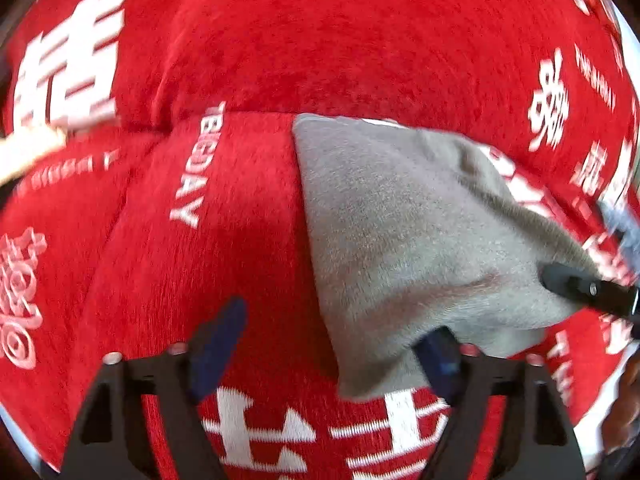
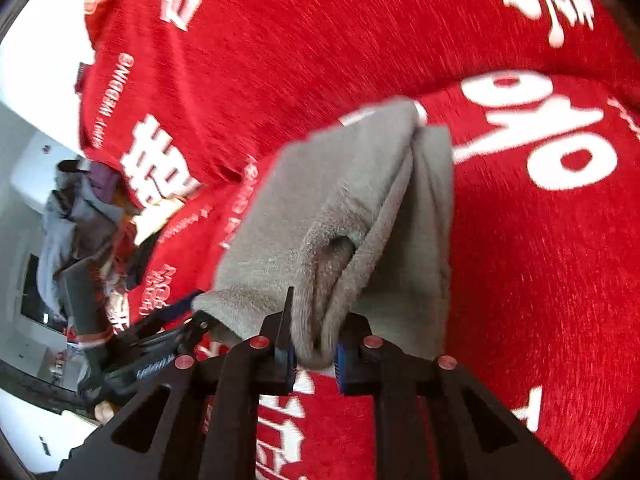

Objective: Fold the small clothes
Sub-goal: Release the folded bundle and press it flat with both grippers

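A small grey garment point(image 1: 404, 216) lies partly doubled over on a red cloth printed with white characters point(image 1: 320, 40), its fabric bunched into thick folds in the right wrist view point(image 2: 352, 208). The right gripper point(image 2: 314, 354) has its blue-padded fingers drawn narrow on a gathered edge of the grey piece, which is pinched between them and lifted off the red surface. Seen from the left wrist camera, that same tool reaches in at the right edge point(image 1: 560, 280), its black tip on the cloth's corner. The left gripper point(image 1: 332, 348) stands wide, with one blue finger point(image 1: 218, 344) over the bare red cloth and the other tucked beneath the near edge of the garment, nothing squeezed between them. Off to the left in the right wrist view, a heap of mixed clothes point(image 2: 84, 216) sits beyond the red cloth's edge, before white furniture point(image 2: 32, 168).
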`<state>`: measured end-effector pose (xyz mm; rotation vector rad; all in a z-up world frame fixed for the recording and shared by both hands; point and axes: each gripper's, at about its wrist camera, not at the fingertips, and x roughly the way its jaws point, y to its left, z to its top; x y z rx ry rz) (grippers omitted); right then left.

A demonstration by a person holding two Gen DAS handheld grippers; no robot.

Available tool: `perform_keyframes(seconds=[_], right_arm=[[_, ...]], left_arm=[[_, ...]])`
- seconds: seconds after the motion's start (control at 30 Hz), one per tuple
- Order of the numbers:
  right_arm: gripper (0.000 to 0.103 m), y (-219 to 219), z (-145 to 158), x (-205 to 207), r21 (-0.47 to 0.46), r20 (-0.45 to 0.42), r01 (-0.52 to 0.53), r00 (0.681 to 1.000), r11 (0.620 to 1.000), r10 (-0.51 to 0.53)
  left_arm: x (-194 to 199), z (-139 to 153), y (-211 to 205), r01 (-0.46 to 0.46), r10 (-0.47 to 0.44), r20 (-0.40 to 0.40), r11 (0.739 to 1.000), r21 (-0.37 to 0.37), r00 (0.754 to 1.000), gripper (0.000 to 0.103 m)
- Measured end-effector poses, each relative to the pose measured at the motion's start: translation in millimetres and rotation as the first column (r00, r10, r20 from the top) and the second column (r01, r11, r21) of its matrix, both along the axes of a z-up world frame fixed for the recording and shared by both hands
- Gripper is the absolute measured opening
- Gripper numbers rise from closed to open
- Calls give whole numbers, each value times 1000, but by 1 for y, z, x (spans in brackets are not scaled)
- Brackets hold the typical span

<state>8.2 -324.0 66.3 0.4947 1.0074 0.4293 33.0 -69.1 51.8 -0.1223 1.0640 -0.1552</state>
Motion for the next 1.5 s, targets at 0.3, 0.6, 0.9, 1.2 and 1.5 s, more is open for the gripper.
perform_keyframes(seconds=[0.3,0.6,0.9,1.2,1.5], right_arm=[[27,-23,-45,-13,-11,-113,120,986,993,-120],[59,20,23,11,-230,158,49,987,972,-13],[13,-17,-33,33,-226,45,98,995,969,-90],[56,22,16,36,-338,201,71,980,938,-1],[30,-8,-44,91,-201,42,-6,999,980,15]], left_arm=[[-31,-20,1,86,-81,-66,993,78,995,78],[1,40,-1,9,-15,103,998,55,995,96],[32,-18,-25,-31,34,-38,996,80,999,96],[44,26,-30,-20,17,40,998,61,999,96],[67,-24,-37,-28,33,-98,998,59,995,102]])
